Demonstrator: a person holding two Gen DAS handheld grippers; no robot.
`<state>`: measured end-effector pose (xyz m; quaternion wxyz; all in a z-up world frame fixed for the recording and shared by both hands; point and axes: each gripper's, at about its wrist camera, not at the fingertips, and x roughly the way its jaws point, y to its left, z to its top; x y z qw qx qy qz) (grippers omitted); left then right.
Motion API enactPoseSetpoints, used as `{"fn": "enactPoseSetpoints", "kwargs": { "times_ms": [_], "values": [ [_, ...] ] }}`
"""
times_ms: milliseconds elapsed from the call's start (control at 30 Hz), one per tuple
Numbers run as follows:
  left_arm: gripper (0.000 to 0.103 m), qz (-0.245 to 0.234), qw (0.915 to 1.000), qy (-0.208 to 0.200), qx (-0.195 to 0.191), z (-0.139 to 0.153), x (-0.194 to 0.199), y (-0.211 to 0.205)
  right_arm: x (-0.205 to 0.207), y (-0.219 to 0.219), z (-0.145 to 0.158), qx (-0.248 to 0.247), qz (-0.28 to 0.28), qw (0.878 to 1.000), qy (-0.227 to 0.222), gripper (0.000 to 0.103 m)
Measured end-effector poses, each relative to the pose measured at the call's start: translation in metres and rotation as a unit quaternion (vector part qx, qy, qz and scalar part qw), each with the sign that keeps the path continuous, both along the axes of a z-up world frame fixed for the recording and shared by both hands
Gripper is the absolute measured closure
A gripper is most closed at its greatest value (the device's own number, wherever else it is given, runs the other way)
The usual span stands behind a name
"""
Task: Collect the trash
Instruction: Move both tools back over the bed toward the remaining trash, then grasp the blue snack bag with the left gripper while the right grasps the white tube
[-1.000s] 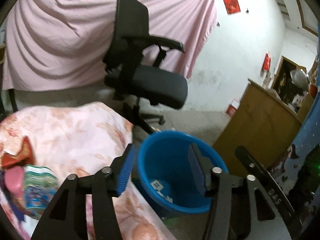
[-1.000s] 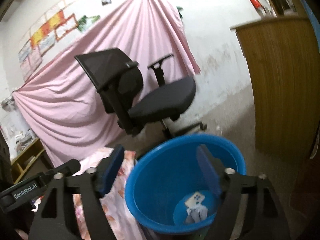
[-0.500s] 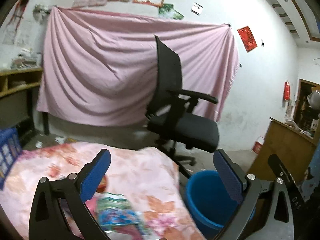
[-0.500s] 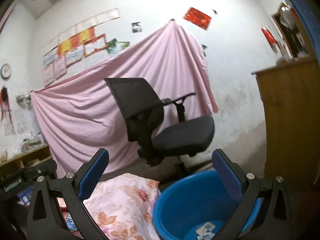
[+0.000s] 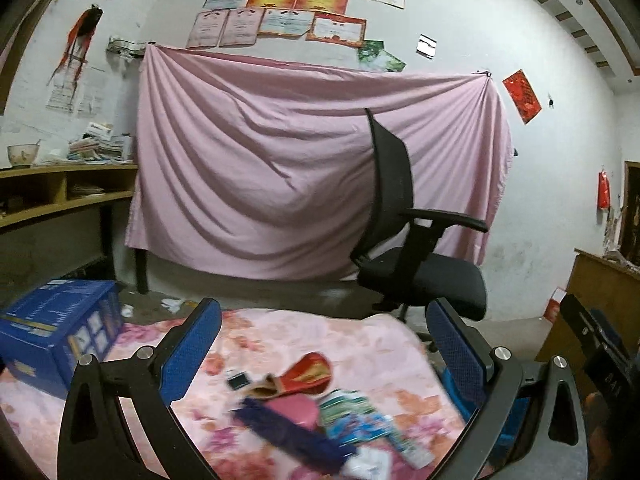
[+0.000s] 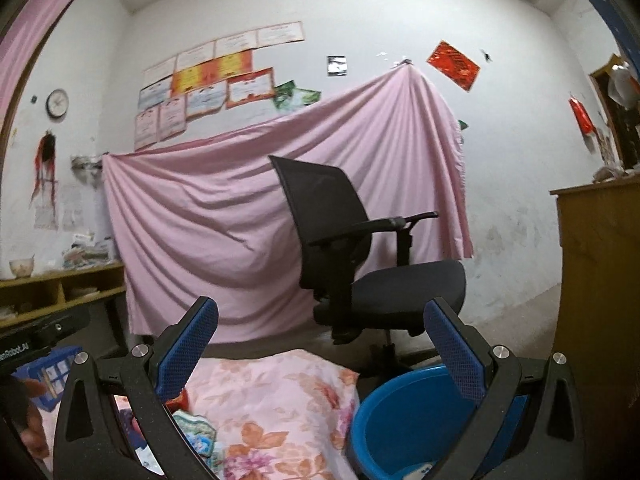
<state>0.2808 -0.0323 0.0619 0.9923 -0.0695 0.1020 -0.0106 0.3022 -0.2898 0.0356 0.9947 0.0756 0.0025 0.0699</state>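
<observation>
A pile of trash lies on the floral pink tablecloth: a red wrapper, a pink packet, a purple wrapper, a blue-green snack bag and a small dark piece. My left gripper hangs wide open above and short of the pile, nothing between its blue pads. My right gripper is also wide open and empty, over the table's right edge and the blue bin. A white scrap lies in the bin. The snack bag shows at the right view's lower left.
A black office chair stands behind the table before a pink sheet. A blue carton sits on the table's left. A wooden cabinet rises to the right of the bin; wooden shelving lines the left wall.
Both grippers have opened wide and swung up and left, away from over the bin toward the table. The trash pile has come into the left view; the bin has slid to the right.
</observation>
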Motion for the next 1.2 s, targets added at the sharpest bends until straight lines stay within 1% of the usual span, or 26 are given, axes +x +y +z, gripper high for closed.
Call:
{"fn": "enactPoseSetpoints", "kwargs": {
  "times_ms": [133,267,333,500,667,733,767,800,833,867,900,933,1000,1067,1133,1167,1200],
  "values": [
    [0.002,0.010,0.9998,0.012,0.006,-0.010,-0.010,0.020,0.004,0.016,-0.005,-0.018,0.021,0.999,0.015,0.000],
    [0.002,0.025,0.9992,0.029,0.009,-0.023,-0.017,0.037,0.012,0.031,-0.012,-0.044,0.040,0.997,0.045,0.000],
    [0.002,0.027,0.9988,0.040,0.005,-0.030,-0.019,0.044,0.017,0.034,-0.016,-0.045,0.055,0.995,0.065,0.000],
    [0.002,0.027,0.9971,0.071,-0.009,-0.044,-0.024,0.055,0.035,0.037,-0.029,-0.042,0.079,0.985,0.144,0.000],
    [0.002,0.017,0.9942,0.105,-0.015,-0.052,-0.021,0.053,0.038,0.041,-0.041,-0.053,0.097,0.976,0.188,0.001],
    [0.002,0.012,0.9918,0.125,-0.020,-0.055,-0.015,0.052,0.039,0.044,-0.045,-0.058,0.111,0.970,0.207,0.009],
    [0.002,0.007,0.9903,0.136,-0.025,-0.057,-0.011,0.051,0.040,0.047,-0.048,-0.062,0.120,0.967,0.218,0.017],
    [0.002,0.002,0.9879,0.152,-0.031,-0.060,-0.007,0.049,0.041,0.050,-0.051,-0.070,0.127,0.962,0.229,0.021],
    [0.003,0.001,0.9861,0.162,-0.035,-0.061,-0.003,0.049,0.042,0.053,-0.053,-0.078,0.134,0.958,0.240,0.023],
    [0.003,-0.001,0.9841,0.173,-0.040,-0.063,0.001,0.047,0.043,0.055,-0.055,-0.084,0.139,0.955,0.247,0.027],
    [0.003,-0.003,0.9818,0.184,-0.047,-0.066,0.004,0.046,0.043,0.059,-0.059,-0.092,0.151,0.949,0.260,0.033],
    [0.003,-0.004,0.9802,0.191,-0.052,-0.067,0.007,0.044,0.045,0.062,-0.062,-0.096,0.156,0.946,0.268,0.036],
    [0.003,-0.012,0.9761,0.207,-0.066,-0.069,0.014,0.041,0.046,0.068,-0.069,-0.100,0.173,0.936,0.290,0.046],
    [0.006,-0.022,0.9717,0.221,-0.080,-0.071,0.020,0.037,0.046,0.073,-0.073,-0.105,0.181,0.930,0.302,0.051],
    [0.015,-0.033,0.9678,0.231,-0.094,-0.071,0.026,0.033,0.047,0.074,-0.075,-0.106,0.188,0.926,0.309,0.055],
    [0.019,-0.035,0.9655,0.239,-0.098,-0.071,0.030,0.030,0.047,0.075,-0.075,-0.106,0.189,0.925,0.312,0.056],
    [0.026,-0.036,0.9623,0.250,-0.102,-0.072,0.035,0.028,0.048,0.075,-0.077,-0.105,0.193,0.923,0.317,0.058]
  ]
}}
